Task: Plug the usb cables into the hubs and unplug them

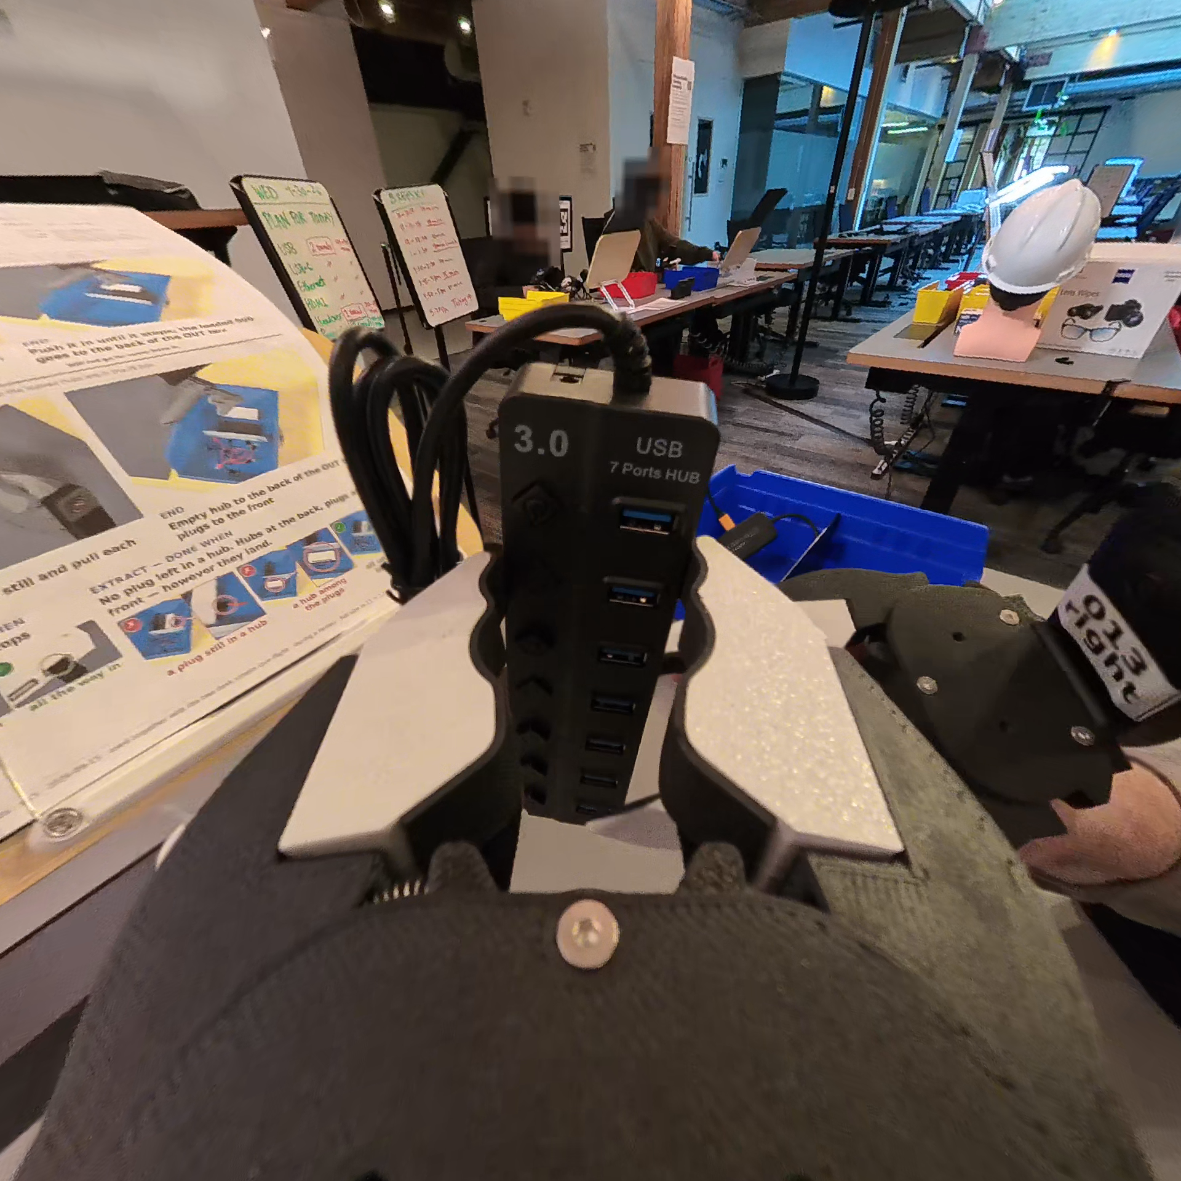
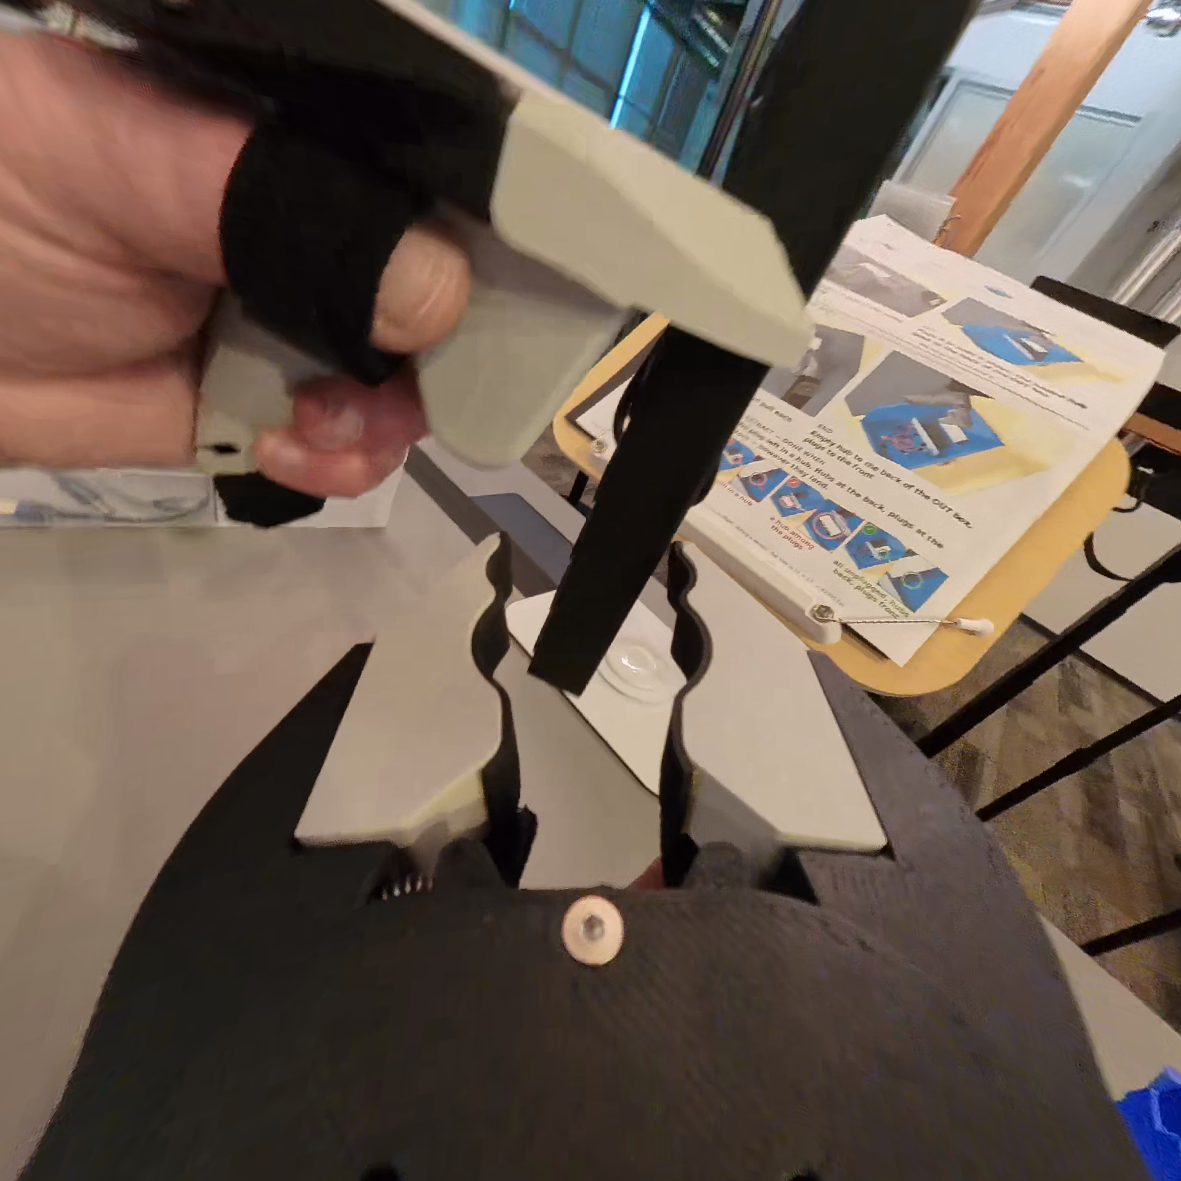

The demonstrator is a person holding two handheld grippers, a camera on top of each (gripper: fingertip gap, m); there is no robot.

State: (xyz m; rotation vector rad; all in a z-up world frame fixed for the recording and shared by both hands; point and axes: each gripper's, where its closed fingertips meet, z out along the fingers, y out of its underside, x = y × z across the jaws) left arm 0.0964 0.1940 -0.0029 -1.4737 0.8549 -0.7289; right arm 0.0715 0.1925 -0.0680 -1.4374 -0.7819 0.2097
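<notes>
left tongs hold the hub, right tongs gape beneath it

the left tongs (image 1: 591,575) are clamped on the hub (image 1: 601,575), a long black bar with a row of ports down one face, all of them empty. the hub stands upright between the two fingers, its lower end sunk toward the tongs' base, its upper half sticking out past the fingertips. a black cable (image 1: 460,409) leaves the hub's top end, arches over and hangs in loops just left of the hub.

the right tongs (image 2: 591,572) are spread apart and grip nothing. the hub (image 2: 645,486) comes down slantwise into the gap, its lower end between the fingers. whether it touches either finger is unclear. up and left of the hub in this view, a hand (image 2: 128,268) in a black fingerless glove holds the left tongs' pale handle.

in the left view, the right tongs' body (image 1: 984,677) sits to the right of the hub, with a hand (image 1: 1112,843) on it. behind the hub, to its right, is a blue bin (image 1: 895,530) holding a small dark adapter with a cable. left of the hub a printed sheet (image 1: 160,479) lies on a tan board; in the right view the same sheet (image 2: 958,460) is to the hub's right. a grey table (image 2: 160,639) spreads left of the hub there. far behind the hub, whiteboards (image 1: 307,255) stand, and a white hard hat (image 1: 1042,236) sits off to its right.
</notes>
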